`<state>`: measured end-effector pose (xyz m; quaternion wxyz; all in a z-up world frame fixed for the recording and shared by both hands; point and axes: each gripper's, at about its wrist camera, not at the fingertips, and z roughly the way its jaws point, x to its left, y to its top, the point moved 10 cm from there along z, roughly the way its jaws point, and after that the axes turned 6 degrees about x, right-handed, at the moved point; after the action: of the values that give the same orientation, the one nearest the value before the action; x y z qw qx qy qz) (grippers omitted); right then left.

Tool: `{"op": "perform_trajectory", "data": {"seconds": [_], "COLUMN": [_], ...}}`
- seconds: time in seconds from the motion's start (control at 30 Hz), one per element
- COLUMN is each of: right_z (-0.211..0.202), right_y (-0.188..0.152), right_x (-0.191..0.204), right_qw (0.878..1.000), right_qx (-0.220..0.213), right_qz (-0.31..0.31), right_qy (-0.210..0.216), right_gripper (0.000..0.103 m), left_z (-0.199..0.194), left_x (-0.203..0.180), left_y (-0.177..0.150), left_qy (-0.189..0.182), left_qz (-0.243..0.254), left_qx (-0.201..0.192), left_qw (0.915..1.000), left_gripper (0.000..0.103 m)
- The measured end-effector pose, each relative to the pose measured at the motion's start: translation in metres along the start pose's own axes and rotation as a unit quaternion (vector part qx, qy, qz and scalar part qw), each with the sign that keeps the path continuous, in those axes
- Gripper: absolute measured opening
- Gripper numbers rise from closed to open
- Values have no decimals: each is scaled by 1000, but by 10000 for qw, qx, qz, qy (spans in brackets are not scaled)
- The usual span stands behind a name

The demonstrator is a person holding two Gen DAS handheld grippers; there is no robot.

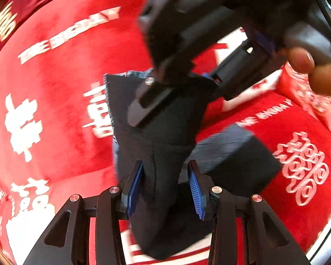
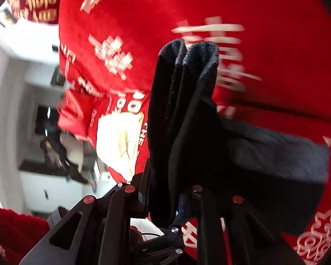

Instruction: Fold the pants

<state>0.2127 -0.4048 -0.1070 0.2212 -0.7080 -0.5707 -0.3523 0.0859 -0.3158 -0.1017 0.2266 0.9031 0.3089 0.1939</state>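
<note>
Left wrist view, red cloth [image 1: 61,114]: a plush red cover with white characters and lettering fills nearly the whole frame — it lies under everything else.
Right wrist view, red cloth [image 2: 143,33]: the same cover fills the upper and right part; at the left edge a pale, blurred room shows beyond it.
Pants [image 1: 163,137]: dark, almost black fabric, raised off the red cloth in a bunched column between the two grippers; a flatter, greyer part [image 1: 236,152] spreads to the right and rests on the cloth.
Pants, right wrist view [image 2: 183,114]: several thick folds stand up from the jaws, the rounded top edges side by side, and a broad flap trails off to the right.
Right gripper [image 1: 174,88]: seen from the left camera, blurred, above and beyond the left one, its fingers at the top of the fabric.
Right gripper, own view [image 2: 163,196]: closed tight on the stacked folds of the pants.
Left gripper [image 1: 165,183]: jaws only partly parted, the fabric passing up between the blue pads [image 1: 195,190] — whether both pads press on it cannot be told.
Hand [image 1: 320,72]: a thumb and part of the hand at the right edge, on the right gripper's handle.
</note>
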Motion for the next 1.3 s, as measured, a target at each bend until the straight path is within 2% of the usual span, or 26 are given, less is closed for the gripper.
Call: {"op": "perform_trajectory", "data": {"seconds": [0.1, 0.17, 0.27, 0.4, 0.57, 0.63, 0.67, 0.7, 0.83, 0.9, 0.93, 1.03, 1.1, 1.2, 1.23, 1.3], "right_z": [-26, -27, -22, -2, 6, 7, 6, 4, 8, 5, 3, -2, -8, -21, -24, -20], "right_y": [-25, -36, -52, -78, -92, -91, -93, -92, -96, -96, -99, -105, -110, -111, -106, -95], "right_x": [-57, -89, -130, -177, -199, -197, -198, -195, -190, -189, -189, -186, -189, -181, -170, -148], "right_qw": [9985, 9961, 9907, 9849, 9803, 9820, 9830, 9838, 9812, 9741, 9690, 9593, 9455, 9136, 9125, 9187], "right_qx": [-242, -354, -486, -413, -468, -461, -442, -413, -238, -99, -46, -26, -15, -190, -370, -671], "right_qz": [496, 798, 1253, 1667, 1890, 1829, 1781, 1721, 1446, 1383, 1336, 1323, 1411, 1352, 1249, 1015], "right_qy": [45, 81, 220, 226, 329, 108, -65, -285, -1253, -1787, -2076, -2495, -2934, -3831, -3877, -3757], "right_gripper": [19, 19, 19, 19, 19, 20, 22, 25, 32, 47, 48, 50, 62, 62, 62, 62], "left_z": [16, 31, 52, 87, 94, 90, 86, 80, 70, 69, 71, 74, 76, 85, 89, 96], "left_x": [-46, -82, -102, -121, -130, -130, -126, -120, -92, -68, -59, -26, -9, 18, 24, 35], "left_y": [5, 3, -7, -32, -49, -49, -47, -44, -39, -43, -45, -55, -60, -72, -78, -92], "left_qy": [-207, -304, -325, -445, -322, -450, -544, -573, -629, -596, -556, -305, -96, -37, -12, 80], "left_qz": [353, 560, 753, 848, 1176, 1126, 962, 799, 313, -76, -211, -518, -650, -1029, -1119, -1216], "left_qx": [148, 309, 550, 954, 1090, 1224, 1275, 1274, 1445, 1711, 1806, 1995, 2016, 2256, 2381, 2639], "left_qw": [9991, 9975, 9951, 9908, 9865, 9851, 9857, 9870, 9870, 9834, 9818, 9780, 9773, 9688, 9648, 9568], "left_gripper": [41, 41, 41, 41, 46, 59, 77, 85, 85, 85, 85, 85, 85, 85, 85, 85]}}
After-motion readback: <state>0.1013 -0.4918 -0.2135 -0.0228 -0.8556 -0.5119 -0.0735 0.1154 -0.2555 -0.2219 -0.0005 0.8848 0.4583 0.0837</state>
